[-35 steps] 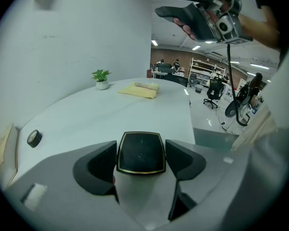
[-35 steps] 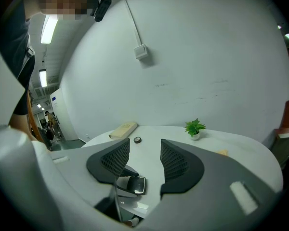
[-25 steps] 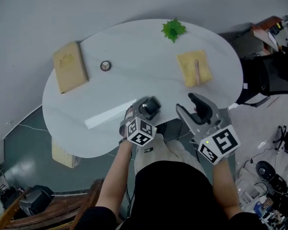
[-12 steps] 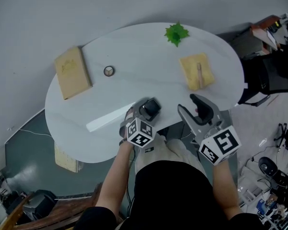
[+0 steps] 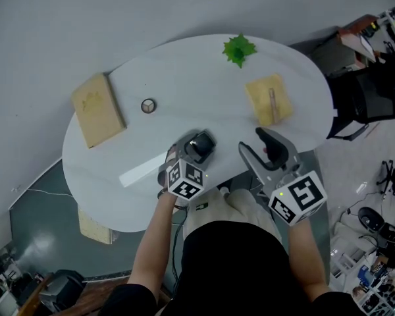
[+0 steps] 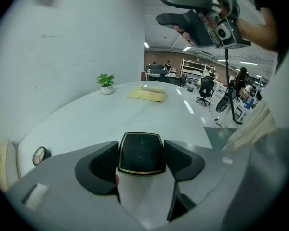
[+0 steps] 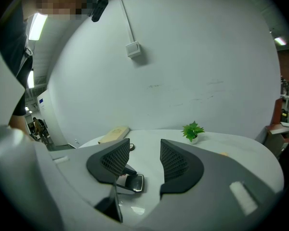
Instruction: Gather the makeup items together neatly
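My left gripper (image 5: 199,145) is shut on a black square compact (image 6: 141,153) with a gold rim, held just above the near part of the white oval table (image 5: 184,78). The right gripper (image 5: 253,141) stands open and empty beside it, over the table's near edge. A small round case (image 5: 148,105) lies towards the left. At the back right, a yellow pouch (image 5: 270,99) carries a slim stick on top. In the right gripper view the compact (image 7: 132,182) shows low between the open jaws of the right gripper (image 7: 142,155).
A tan flat pouch (image 5: 97,109) lies at the table's left end. A small green plant (image 5: 239,49) stands at the far edge. A black office chair (image 5: 362,104) and clutter stand on the floor to the right. A grey wall runs behind the table.
The left gripper has carried the compact a little further in over the table. The right gripper has drifted slightly left alongside it. Both keep the same jaw state.
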Available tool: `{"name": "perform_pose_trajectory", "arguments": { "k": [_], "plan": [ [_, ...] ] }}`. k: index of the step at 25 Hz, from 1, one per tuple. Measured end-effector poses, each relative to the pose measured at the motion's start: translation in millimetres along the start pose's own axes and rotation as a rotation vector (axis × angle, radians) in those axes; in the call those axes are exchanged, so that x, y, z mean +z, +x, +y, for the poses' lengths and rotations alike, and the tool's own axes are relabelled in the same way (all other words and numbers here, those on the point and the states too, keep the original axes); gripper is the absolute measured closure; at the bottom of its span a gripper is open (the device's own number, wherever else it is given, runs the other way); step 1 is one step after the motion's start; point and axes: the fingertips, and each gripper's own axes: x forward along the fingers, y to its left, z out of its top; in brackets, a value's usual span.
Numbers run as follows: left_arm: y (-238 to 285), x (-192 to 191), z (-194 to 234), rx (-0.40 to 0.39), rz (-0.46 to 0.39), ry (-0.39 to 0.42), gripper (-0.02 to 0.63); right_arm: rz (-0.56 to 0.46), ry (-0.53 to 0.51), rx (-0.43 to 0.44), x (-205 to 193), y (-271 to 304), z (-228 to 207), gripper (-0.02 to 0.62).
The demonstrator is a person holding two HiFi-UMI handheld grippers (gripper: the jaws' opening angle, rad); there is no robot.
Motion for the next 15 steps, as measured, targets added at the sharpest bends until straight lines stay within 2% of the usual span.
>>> {"name": "perform_pose_trajectory", "arguments": {
  "k": [15],
  "plan": [
    [12, 15, 39, -0.060, 0.003, 0.043, 0.316, -0.003, 0.042, -0.064, 1, 6, -10, 0.411]
  ]
}}
